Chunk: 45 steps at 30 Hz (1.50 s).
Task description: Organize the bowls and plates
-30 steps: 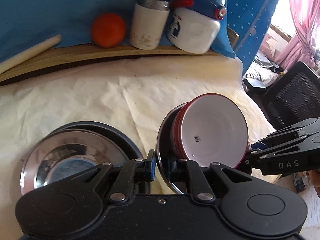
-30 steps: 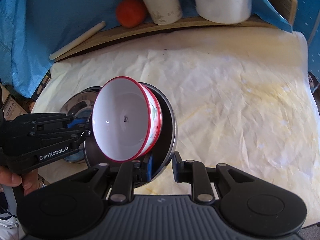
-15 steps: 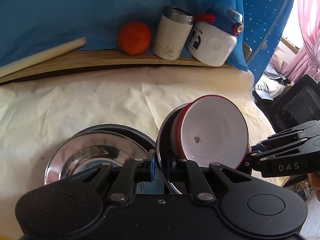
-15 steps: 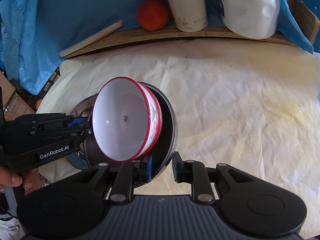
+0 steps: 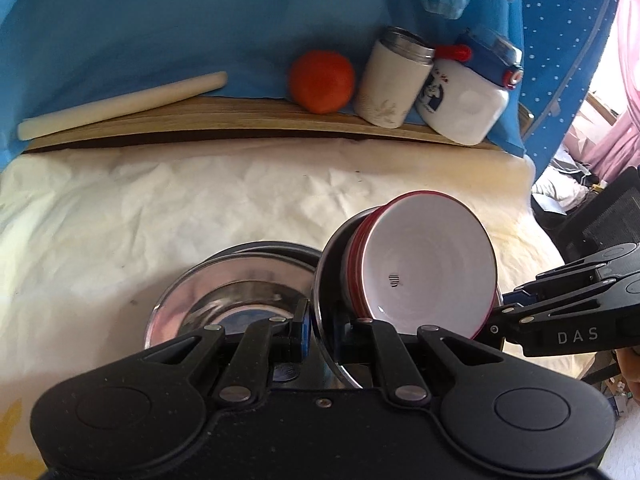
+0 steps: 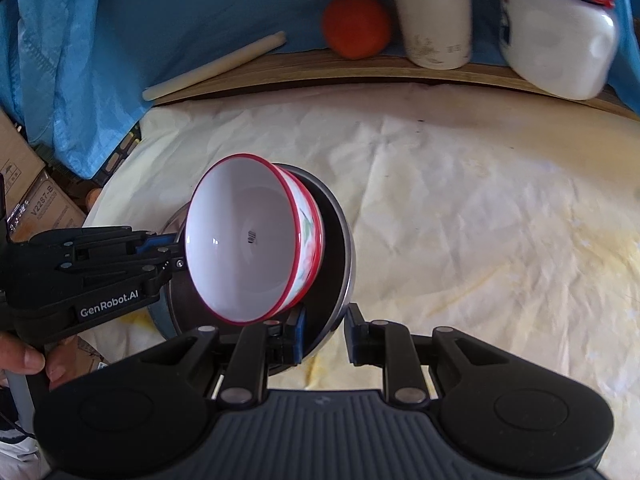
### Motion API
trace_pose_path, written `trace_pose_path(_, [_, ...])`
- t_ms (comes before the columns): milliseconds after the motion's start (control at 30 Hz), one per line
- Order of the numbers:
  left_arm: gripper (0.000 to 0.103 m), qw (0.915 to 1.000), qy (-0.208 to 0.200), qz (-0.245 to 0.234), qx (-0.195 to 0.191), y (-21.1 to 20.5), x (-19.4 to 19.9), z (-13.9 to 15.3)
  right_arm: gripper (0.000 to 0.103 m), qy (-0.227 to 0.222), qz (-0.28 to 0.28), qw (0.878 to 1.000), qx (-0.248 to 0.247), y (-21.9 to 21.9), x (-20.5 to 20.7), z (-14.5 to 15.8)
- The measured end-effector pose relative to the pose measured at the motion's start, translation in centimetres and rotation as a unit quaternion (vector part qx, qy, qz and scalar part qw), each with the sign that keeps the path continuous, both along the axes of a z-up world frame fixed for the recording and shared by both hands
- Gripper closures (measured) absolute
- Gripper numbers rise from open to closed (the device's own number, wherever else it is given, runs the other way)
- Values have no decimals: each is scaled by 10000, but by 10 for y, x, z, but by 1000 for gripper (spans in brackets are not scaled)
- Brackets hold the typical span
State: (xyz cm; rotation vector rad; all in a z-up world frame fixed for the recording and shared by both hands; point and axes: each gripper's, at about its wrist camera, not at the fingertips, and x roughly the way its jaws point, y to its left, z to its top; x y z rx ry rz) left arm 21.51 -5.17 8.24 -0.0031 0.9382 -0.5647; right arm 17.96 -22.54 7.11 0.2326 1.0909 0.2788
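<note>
- The left hand-held gripper (image 5: 320,330) pinches the near rim of a dark steel plate (image 5: 326,276), its two pads pressed on either face of the thin edge.
- The right hand-held gripper (image 6: 324,330) clamps the same plate (image 6: 340,248) at another part of its rim; its blue pads stand a little further apart, with the plate's edge between them.
- The plate is tipped up on edge and held off the table by both grippers, and a white bowl with a red rim (image 5: 428,276) lies in it, tilted with it, its open side towards the cameras.
- Only the right wrist view shows the bowl's outer wall (image 6: 308,236), which bears a coloured pattern below the red rim; the left view shows mainly its white inside and red bands along the side.
- Only the left wrist view shows clearly a shiny steel plate (image 5: 224,296) lying flat on the table just beside and behind the tipped plate; in the right view it is nearly hidden behind the bowl and the left gripper.
- Only the right wrist view shows a person's fingers (image 6: 24,360) on the left gripper's handle, and cardboard boxes (image 6: 36,200) beyond the table edge.
- The table is covered with creased pale paper (image 6: 480,200).
- At the far side, on a wooden board (image 5: 240,120) against a blue sheet, both views show a pale roll (image 5: 120,104), an orange fruit (image 5: 322,82), a white flask (image 5: 390,84) and a white jug with a blue cap (image 5: 468,100).
</note>
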Motion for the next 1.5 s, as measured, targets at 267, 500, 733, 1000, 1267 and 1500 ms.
trace_pose_path(267, [95, 9997, 19, 228, 57, 22, 2, -1, 80, -1, 224, 9997, 45, 21, 9, -2])
trace_pose_path(500, [95, 9991, 67, 405, 109, 39, 2, -2, 80, 29, 405, 9992, 65, 41, 18, -5])
trace_pose_path(733, [95, 9986, 104, 506, 101, 50, 3, -3, 80, 54, 498, 9987, 42, 53, 22, -6])
trace_pose_path(1000, [95, 9981, 149, 580, 104, 56, 4, -6, 80, 96, 543, 9985, 29, 62, 27, -9])
trace_pose_path(1267, [95, 9979, 188, 605, 95, 57, 7, -8, 80, 131, 553, 9984, 8, 66, 30, -11])
trace_pose_path(1500, [95, 9975, 239, 656, 115, 61, 10, -11, 80, 181, 619, 9979, 21, 71, 33, -16])
